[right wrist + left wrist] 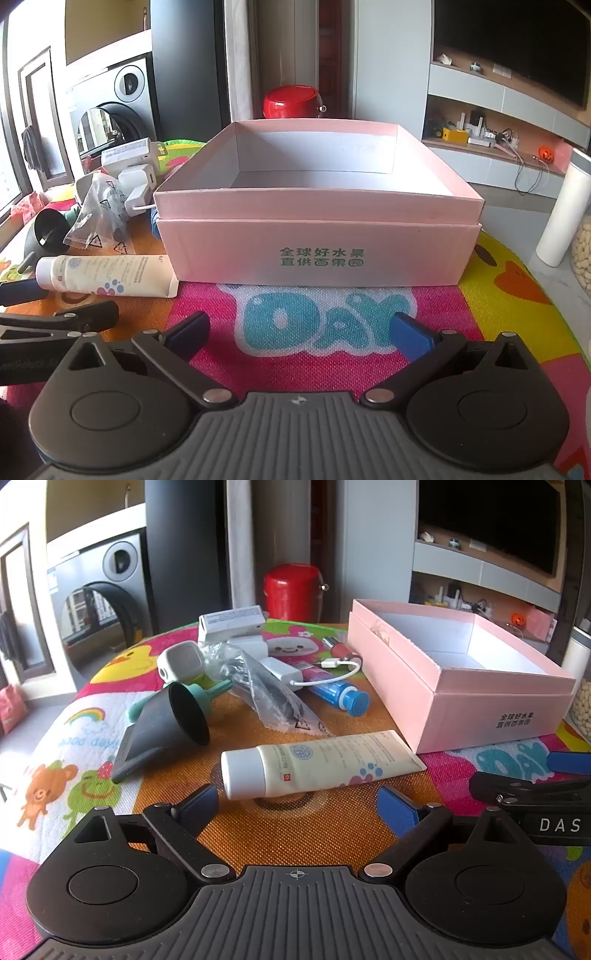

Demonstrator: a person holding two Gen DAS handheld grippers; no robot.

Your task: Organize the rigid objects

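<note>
Above the near edge of the cartoon mat, both grippers hover wide open and empty.

The left gripper [297, 805] tilts downward with its blue pads spread to either side of the cream tube [317, 762], which lies on its side just ahead, cap toward the left edge; nothing is between the pads yet, so this looks like the line-up for a first pick. The right gripper [299, 332] faces the open pink box [317, 254], which sits toward the mat's right side with its mouth up and nothing visible inside it, likely placed there to receive things. Behind the tube, toward the far-left part of the mat [74, 738], lies the loose clutter: a black funnel-shaped nozzle [166, 723], a plastic bag [258, 686], a blue tube [340, 694] and white chargers [236, 626].
</note>
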